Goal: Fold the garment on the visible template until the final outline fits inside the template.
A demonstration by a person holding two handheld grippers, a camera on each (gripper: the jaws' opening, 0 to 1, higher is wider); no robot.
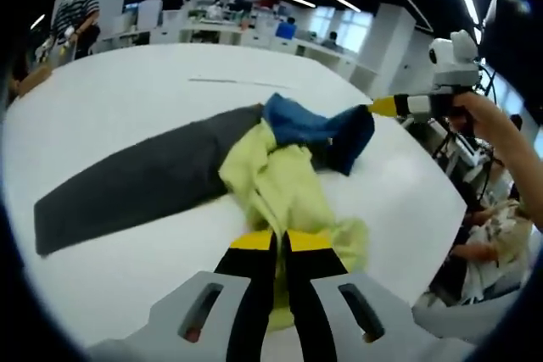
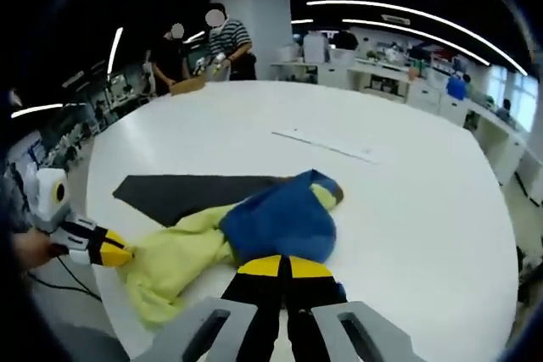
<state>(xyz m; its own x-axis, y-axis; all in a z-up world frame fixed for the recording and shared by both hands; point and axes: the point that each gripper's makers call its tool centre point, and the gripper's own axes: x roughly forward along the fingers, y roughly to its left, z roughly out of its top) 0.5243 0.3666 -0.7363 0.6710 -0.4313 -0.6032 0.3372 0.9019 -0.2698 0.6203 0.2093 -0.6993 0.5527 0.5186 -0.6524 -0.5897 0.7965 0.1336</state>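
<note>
- Table: white and broad; a thin dark line is marked on its surface beyond the cloth.
- Template: a long dark grey strip lying flat on the table, one end hidden under the garment.
- Garment: crumpled, yellow-green with a blue part, heaped partly on the template's end and partly on bare table beside it; not folded.
- Left gripper: jaws together, pinching the garment's yellow-green edge on the side away from the blue part. In the right gripper view it enters from the left, its yellow tip at the yellow-green cloth.
- Right gripper: jaws together on the blue part's edge. In the left gripper view it touches the blue part; a hand holds it.
- People: standing at the table's edge beyond the template.
</note>
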